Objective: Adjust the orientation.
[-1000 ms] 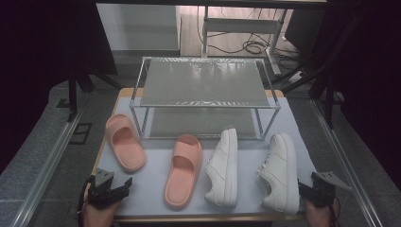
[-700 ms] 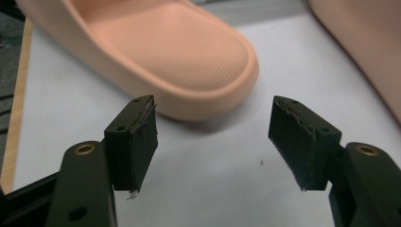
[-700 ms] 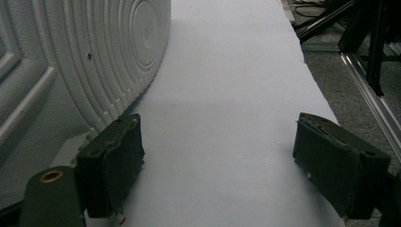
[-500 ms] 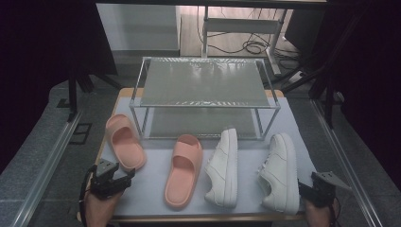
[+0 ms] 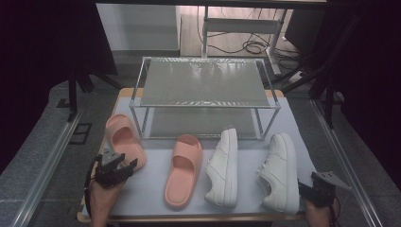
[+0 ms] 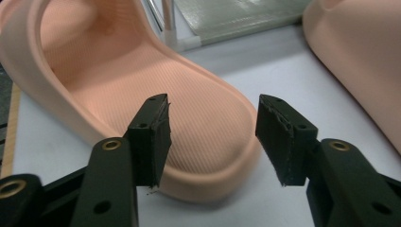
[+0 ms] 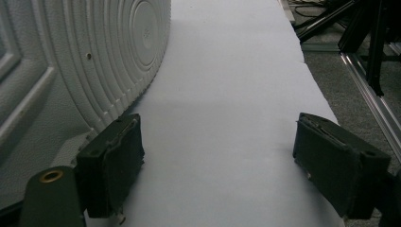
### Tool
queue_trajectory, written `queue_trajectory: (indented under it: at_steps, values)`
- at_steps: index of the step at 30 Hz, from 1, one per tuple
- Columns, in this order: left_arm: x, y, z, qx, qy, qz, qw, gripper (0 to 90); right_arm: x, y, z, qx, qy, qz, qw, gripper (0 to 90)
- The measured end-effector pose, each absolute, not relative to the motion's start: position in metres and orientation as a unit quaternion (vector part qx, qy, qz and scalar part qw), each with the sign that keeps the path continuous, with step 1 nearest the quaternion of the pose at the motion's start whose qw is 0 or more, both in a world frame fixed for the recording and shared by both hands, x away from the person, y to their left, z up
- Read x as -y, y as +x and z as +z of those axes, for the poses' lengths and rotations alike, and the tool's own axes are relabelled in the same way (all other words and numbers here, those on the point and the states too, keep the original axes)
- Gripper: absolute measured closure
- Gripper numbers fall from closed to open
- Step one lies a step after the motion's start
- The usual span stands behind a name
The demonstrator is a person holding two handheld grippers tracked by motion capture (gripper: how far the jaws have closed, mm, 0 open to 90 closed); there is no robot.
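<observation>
A pink slipper (image 5: 124,140) lies at the table's left, its mate (image 5: 183,170) nearer the middle. My left gripper (image 5: 124,164) is at the first slipper's heel. In the left gripper view its jaws (image 6: 213,118) stand apart over that heel (image 6: 203,142), one above the ribbed footbed, the other past the rim. They have just been closing, and the pads touch nothing. Two white sneakers (image 5: 224,168) (image 5: 279,172) lie to the right. My right gripper (image 5: 313,190) rests open at the front right corner (image 7: 217,142), beside the outer sneaker's sole (image 7: 71,61).
A two-tier metal rack with grey shelves (image 5: 203,87) stands behind the shoes, both tiers bare. The white table mat (image 5: 151,189) ends close in front of both hands. Dark frame rails (image 5: 42,165) run along the table's sides.
My left gripper has moved forward and slightly up to the left slipper's heel, and its jaws have narrowed. The right gripper has stayed put.
</observation>
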State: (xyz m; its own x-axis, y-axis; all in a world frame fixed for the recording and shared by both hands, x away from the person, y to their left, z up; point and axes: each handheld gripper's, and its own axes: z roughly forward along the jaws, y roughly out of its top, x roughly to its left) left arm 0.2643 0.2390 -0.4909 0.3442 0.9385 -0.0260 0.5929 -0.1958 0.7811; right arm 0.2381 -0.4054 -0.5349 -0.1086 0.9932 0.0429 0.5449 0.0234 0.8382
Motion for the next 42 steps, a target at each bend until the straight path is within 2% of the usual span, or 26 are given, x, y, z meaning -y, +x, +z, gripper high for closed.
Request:
queue_trajectory:
  at_steps: [14, 17, 27, 42]
  values:
    - [-0.249, 0.298, -0.491, -0.550, 0.714, 0.221, 0.373, 48.4, 0.405, 0.238, -0.535, -0.647, 0.594, 0.368, 0.305, 16.9]
    - [-0.250, 0.308, -0.487, -0.553, 0.712, 0.219, 0.374, 52.6, 0.405, 0.238, -0.535, -0.647, 0.594, 0.368, 0.304, 16.9]
    - [-0.240, 0.338, -0.478, -0.558, 0.715, 0.230, 0.353, 60.6, 0.406, 0.238, -0.535, -0.648, 0.593, 0.368, 0.305, 16.9]
    - [-0.241, 0.365, -0.482, -0.585, 0.706, 0.240, 0.319, 65.7, 0.406, 0.238, -0.535, -0.648, 0.593, 0.368, 0.305, 16.9]
